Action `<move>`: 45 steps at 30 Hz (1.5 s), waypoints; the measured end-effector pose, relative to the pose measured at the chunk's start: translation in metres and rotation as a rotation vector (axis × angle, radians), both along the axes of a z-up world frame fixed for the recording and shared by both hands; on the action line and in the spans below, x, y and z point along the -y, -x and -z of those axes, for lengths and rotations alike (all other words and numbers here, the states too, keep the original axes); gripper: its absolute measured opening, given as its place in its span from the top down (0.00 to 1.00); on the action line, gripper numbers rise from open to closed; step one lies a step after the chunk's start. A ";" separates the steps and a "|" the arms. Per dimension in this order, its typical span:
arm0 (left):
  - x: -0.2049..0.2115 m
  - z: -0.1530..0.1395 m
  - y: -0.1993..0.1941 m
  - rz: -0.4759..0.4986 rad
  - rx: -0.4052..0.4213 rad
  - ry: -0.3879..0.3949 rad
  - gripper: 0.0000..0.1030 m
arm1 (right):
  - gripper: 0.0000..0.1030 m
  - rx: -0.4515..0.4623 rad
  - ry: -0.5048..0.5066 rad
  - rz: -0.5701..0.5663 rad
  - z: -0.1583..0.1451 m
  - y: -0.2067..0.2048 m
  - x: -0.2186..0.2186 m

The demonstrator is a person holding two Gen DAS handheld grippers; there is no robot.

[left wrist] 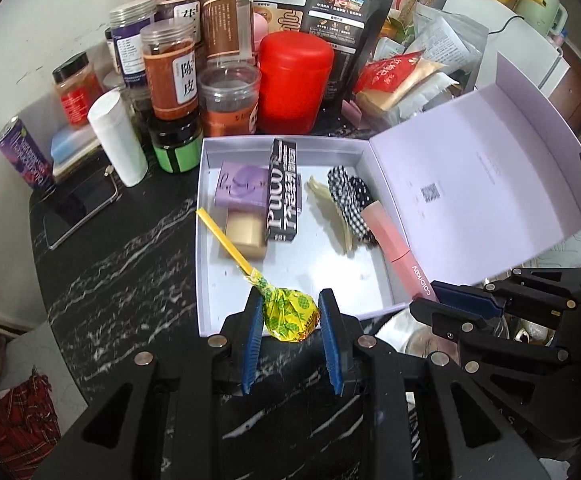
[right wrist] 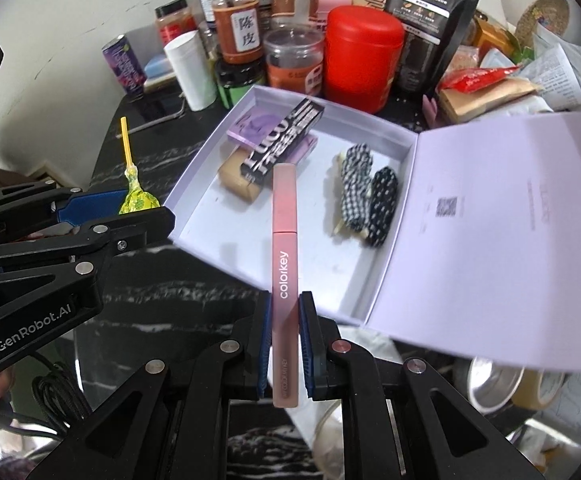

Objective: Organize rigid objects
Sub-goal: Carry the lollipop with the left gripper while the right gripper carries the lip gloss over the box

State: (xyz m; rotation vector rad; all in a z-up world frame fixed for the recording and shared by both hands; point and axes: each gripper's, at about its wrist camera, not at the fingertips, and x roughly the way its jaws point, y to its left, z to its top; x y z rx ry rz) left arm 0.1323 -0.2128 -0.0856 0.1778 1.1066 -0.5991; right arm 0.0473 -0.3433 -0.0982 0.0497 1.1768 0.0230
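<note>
My left gripper (left wrist: 290,312) is shut on a lollipop (left wrist: 288,314) in a yellow pineapple-print wrapper, its yellow stick slanting up-left over the near left corner of an open lilac box (left wrist: 206,240). My right gripper (right wrist: 284,312) is shut on a pink "colorkey" tube (right wrist: 284,240) that points into the same lilac box (right wrist: 194,188). Inside lie a black carton (left wrist: 282,192), a purple box (left wrist: 240,184), a tan box (left wrist: 244,236) and a checkered hair clip (left wrist: 350,200). The right gripper (left wrist: 434,300) shows at the left wrist view's right edge, the left gripper (right wrist: 154,204) at the right wrist view's left.
The box lid (left wrist: 474,192) lies open to the right. Behind the box stand a red canister (left wrist: 294,80), several spice jars (left wrist: 170,76), a white bottle (left wrist: 116,136), a purple can (left wrist: 24,152) and snack bags (left wrist: 350,12). A phone (left wrist: 78,208) lies on the black marble table (left wrist: 122,280).
</note>
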 end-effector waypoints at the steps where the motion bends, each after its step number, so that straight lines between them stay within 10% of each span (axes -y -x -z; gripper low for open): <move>1: 0.003 -0.001 -0.004 0.002 0.001 0.000 0.74 | 0.87 0.003 0.002 0.001 -0.001 -0.003 0.002; 18: 0.040 -0.010 -0.050 0.057 0.057 0.013 0.74 | 0.87 0.063 0.016 0.030 -0.014 -0.050 0.039; 45: 0.055 0.068 -0.060 0.097 -0.049 -0.058 0.74 | 0.87 -0.053 -0.028 0.059 0.052 -0.062 0.047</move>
